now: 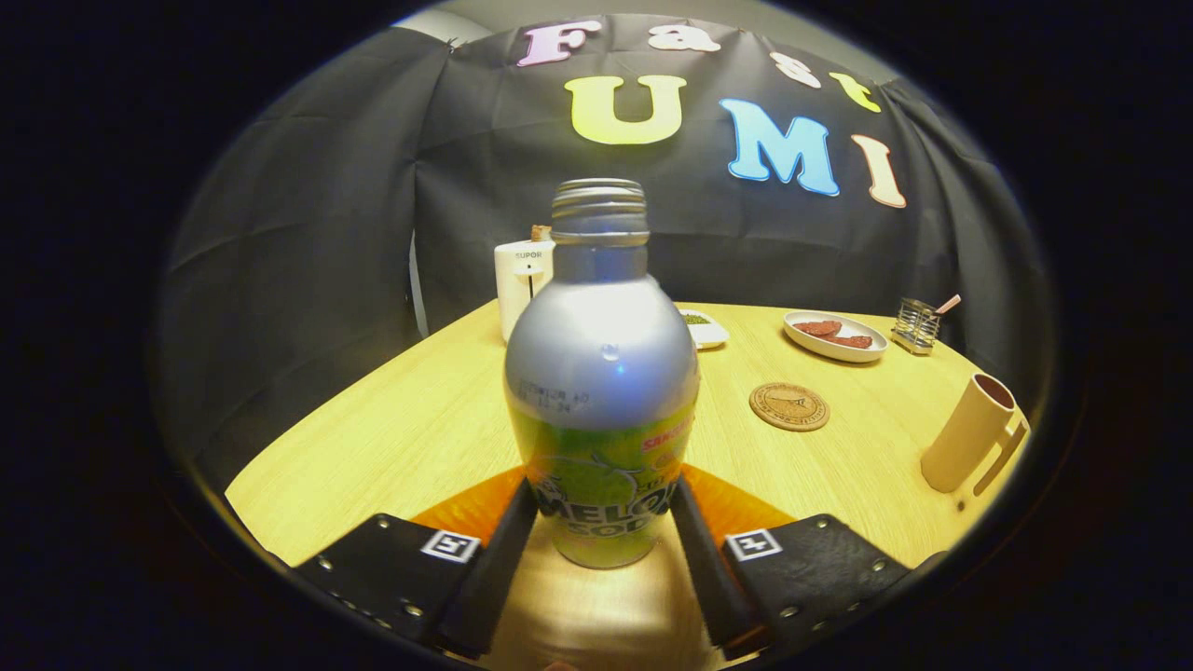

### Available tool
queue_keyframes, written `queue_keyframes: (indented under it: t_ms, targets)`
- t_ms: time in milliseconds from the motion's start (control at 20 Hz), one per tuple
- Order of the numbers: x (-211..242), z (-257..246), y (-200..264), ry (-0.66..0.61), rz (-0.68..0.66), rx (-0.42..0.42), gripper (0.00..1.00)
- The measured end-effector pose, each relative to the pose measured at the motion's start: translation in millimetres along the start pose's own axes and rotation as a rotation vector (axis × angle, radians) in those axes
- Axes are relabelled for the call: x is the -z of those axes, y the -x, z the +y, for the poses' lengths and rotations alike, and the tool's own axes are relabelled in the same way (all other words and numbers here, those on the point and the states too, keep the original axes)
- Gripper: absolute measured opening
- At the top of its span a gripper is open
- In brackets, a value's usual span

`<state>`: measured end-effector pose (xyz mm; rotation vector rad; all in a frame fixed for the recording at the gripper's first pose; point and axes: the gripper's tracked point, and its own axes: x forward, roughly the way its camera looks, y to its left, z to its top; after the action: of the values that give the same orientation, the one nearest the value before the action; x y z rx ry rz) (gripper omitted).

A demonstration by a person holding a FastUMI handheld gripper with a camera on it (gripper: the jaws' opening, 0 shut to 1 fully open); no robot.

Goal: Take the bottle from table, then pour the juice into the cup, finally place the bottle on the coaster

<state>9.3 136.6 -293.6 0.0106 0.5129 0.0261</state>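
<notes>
- The place was a staged recording booth, dressed up as a dining corner rather than a real home.
- Black cloth (pixel 308 233) hung creased as the far wall, with a slice of plain pale wall above it.
- A light wooden table (pixel 410 429) carried household props: a white container (pixel 518 280) at the far side, a small white dish (pixel 706 328), and an oval plate (pixel 834 337) of reddish food.
- A wire holder (pixel 915 325) stood far right, a round coaster (pixel 789 406) lay nearer, and a tan cup (pixel 972 432) stood at the right edge.
- The gripper (pixel 604 522) had its fingers against either side of a drink bottle (pixel 601 373), near, at the middle.
</notes>
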Motion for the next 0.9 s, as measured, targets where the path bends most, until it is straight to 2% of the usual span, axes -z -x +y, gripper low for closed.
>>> queue_keyframes:
  t_ms: [50, 350, 500, 900]
  targets:
    - [0.2, 1.1, 0.4, 0.000, -0.002, -0.005, 0.80]
    - [-5.6, -1.0, 1.1, -0.016, 0.055, -0.002, 0.76]
    - [-36.1, -6.8, 6.8, 0.005, 0.018, 0.011, 0.73]
    - [-74.9, -47.7, 19.1, -0.164, -0.017, 0.067, 0.73]
